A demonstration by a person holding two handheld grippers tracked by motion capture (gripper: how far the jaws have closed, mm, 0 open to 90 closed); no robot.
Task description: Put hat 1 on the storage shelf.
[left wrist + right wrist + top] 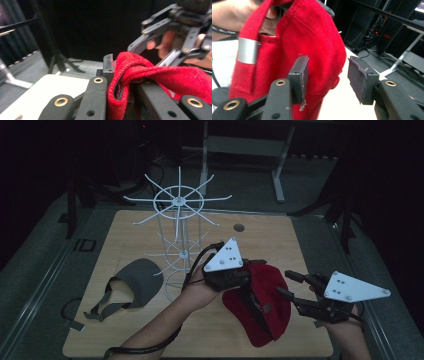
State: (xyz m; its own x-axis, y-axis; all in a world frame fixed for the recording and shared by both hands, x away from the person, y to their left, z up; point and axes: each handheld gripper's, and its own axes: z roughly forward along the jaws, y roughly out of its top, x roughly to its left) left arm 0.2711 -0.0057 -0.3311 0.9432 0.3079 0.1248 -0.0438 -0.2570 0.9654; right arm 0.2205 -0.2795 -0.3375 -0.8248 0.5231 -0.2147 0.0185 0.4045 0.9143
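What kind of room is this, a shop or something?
More likely a lab or recording studio: a wooden table in a dark room, stands around it, and a white wire hat rack set up as a prop.

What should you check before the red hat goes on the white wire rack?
1. Left hand-held gripper clamped on the red knitted cap: ok, fabric is pinched between its jaws.
2. Right hand-held gripper clear of the cap: ok, jaws apart, nothing between the pads.
3. Cap lifted off the wooden table: cannot tell.
4. White wire hat rack upright with free prongs: ok.
5. Grey visor out of the way: ok, it lies flat left of the rack.
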